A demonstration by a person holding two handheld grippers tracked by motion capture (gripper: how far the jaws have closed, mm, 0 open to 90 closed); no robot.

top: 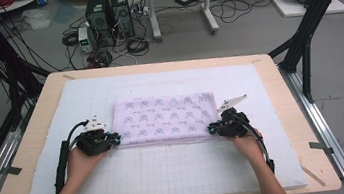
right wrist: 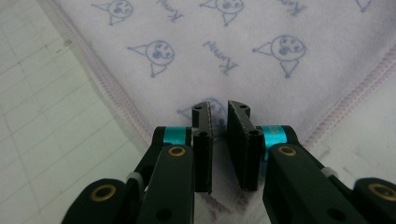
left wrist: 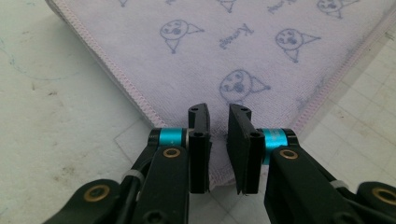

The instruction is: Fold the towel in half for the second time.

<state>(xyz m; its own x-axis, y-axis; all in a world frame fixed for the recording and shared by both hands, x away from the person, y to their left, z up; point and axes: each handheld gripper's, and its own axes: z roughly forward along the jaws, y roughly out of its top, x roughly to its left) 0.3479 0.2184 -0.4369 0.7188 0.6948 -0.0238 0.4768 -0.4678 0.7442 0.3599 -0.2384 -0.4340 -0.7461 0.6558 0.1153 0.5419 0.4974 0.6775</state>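
Note:
A folded lilac towel (top: 162,118) printed with small cartoon faces lies flat on the white gridded mat (top: 170,173) in the middle of the table. My left gripper (top: 114,140) is at the towel's near left corner, my right gripper (top: 213,129) at its near right corner. In the left gripper view the jaws (left wrist: 218,112) stand a narrow gap apart, with the stitched corner of the towel (left wrist: 224,46) between them. The right gripper view has the same picture: jaws (right wrist: 218,107) close together over the corner of the towel (right wrist: 243,42).
The mat covers most of a wooden table (top: 37,125), with bare mat in front of the towel and on both sides. Beyond the far edge stand computer towers (top: 109,17) with cables on the floor. Black frame legs (top: 303,39) rise at the right and left.

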